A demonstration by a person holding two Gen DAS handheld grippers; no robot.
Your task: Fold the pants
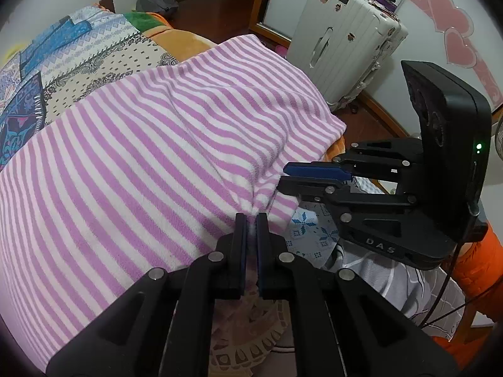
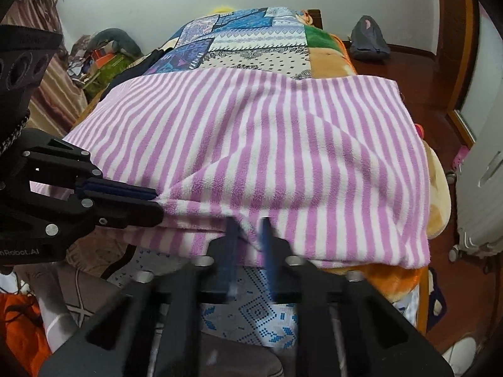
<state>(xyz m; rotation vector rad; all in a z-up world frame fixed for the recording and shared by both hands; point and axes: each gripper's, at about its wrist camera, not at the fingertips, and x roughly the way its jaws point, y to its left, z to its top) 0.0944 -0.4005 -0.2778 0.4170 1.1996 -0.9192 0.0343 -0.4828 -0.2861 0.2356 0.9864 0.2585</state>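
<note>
Left wrist view: the left gripper [image 1: 251, 220] is clamped tight on a pinch of the striped pants [image 1: 151, 144], and the pink-and-white fleece bunches into a peak right between its pads. The rest of the garment spreads ahead and to the left of this claw over the bed's patchwork quilt [image 1: 78, 50]. Just to the right, the right gripper [image 1: 287, 177] lies sideways at the pants' near edge, its jaws nearly together; from here I cannot tell whether cloth is between them. Beyond it stands a white suitcase [image 1: 339, 47], well apart from the work.

Right wrist view: the right gripper [image 2: 248, 223] is blurred, its blue fingers [image 2: 270, 245] standing a little apart at the pants' [image 2: 251, 144] near hem with a fold of fleece between them; whether the pads actually press it I cannot tell. To its left the left gripper [image 2: 154, 198] bites the same edge. A grey backpack [image 2: 369, 39] sits on the floor far ahead to the right.

My reading: this is the grasp step, both claws taking the near edge before a fold. The next move calls for a sure right-hand hold, then lifting both corners together and carrying them forward over the garment. The soft fleece may slip or drag, and the clutter below the bed edge could snag the hem
</note>
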